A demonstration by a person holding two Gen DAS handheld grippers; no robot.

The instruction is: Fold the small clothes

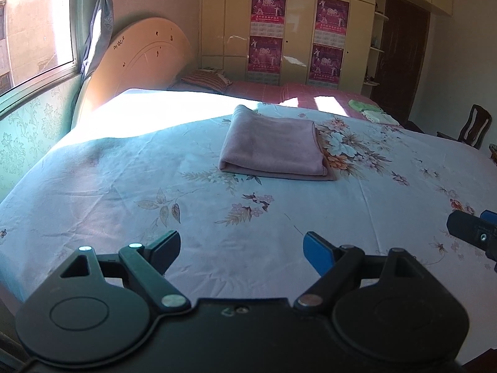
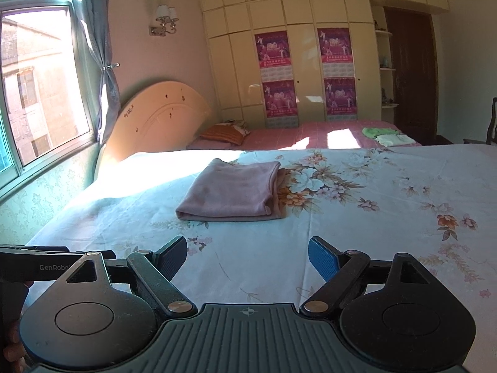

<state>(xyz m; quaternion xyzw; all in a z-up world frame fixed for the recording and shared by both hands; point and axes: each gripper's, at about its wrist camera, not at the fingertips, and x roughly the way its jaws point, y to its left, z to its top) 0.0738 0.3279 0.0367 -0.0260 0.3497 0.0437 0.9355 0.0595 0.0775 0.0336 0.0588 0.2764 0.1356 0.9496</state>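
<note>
1. While you hold both tools back over the near edge of the bed [image 1: 93, 186], the left gripper [image 1: 242, 250] has its jaws wide apart, nothing between them, pointing down and forward over the floral sheet.
2. Ahead of both sits the pink folded cloth [image 1: 273, 149], flat on the bed, well apart from either tool. Its long axis looks roughly crosswise to your reach, folded edge toward you, open layers to its right.
3. Your right gripper [image 2: 248, 259] also has its jaws spread and empty; the cloth lies ahead and slightly left of it.
4. Judgement: left looks marginally better lined up; neither is close.
5. Far right, green and white pieces [image 2: 388, 135] lie on the pink bed [image 2: 310, 130].
</note>
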